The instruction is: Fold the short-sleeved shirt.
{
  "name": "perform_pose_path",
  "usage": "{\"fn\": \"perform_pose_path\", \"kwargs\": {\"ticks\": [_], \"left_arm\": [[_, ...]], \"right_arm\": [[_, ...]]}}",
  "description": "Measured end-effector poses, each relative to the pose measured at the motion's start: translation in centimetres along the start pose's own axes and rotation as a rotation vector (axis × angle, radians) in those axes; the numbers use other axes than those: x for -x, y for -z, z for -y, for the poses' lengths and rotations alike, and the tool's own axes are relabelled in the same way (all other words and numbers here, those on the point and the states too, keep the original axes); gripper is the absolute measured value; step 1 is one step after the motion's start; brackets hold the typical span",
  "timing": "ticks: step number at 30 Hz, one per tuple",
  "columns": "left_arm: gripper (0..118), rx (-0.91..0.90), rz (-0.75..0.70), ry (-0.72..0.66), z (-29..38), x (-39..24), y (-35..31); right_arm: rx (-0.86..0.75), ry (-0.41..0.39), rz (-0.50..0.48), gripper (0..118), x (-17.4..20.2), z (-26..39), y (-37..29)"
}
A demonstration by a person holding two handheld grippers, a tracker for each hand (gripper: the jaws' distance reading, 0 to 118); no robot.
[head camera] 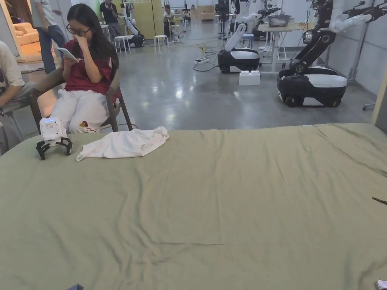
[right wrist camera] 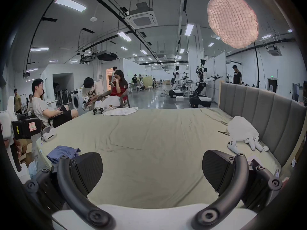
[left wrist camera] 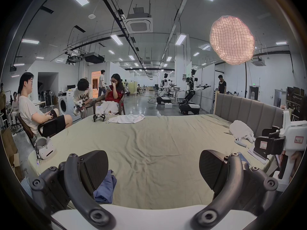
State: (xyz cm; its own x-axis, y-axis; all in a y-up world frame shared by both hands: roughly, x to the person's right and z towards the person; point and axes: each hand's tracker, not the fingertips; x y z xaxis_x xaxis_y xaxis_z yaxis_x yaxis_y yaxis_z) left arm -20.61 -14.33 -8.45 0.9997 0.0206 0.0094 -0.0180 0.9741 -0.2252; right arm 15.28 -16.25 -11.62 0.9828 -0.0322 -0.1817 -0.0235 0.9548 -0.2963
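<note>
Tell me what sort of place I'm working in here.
Probably a robotics lab hall with a mock bedroom corner: wheeled robots stand on the concrete floor, a bed with a padded headboard fills the foreground, and a washing machine stands behind.

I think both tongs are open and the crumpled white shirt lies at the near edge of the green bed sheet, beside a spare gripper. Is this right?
Not quite. The crumpled white shirt lies at the far edge of the green bed sheet, as the head view shows. The spare gripper is beside it, and both tongs, left and right, are open.
</note>
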Motion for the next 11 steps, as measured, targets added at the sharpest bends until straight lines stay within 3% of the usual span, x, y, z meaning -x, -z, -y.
{"fn": "perform_pose_path", "kwargs": {"ticks": [11], "left_arm": [[111,0.011,0.019,0.025,0.7,-1.1,2.1]], "right_arm": [[0.028,-0.014,-0.020,117,-0.3,0.9,1.8]]}}
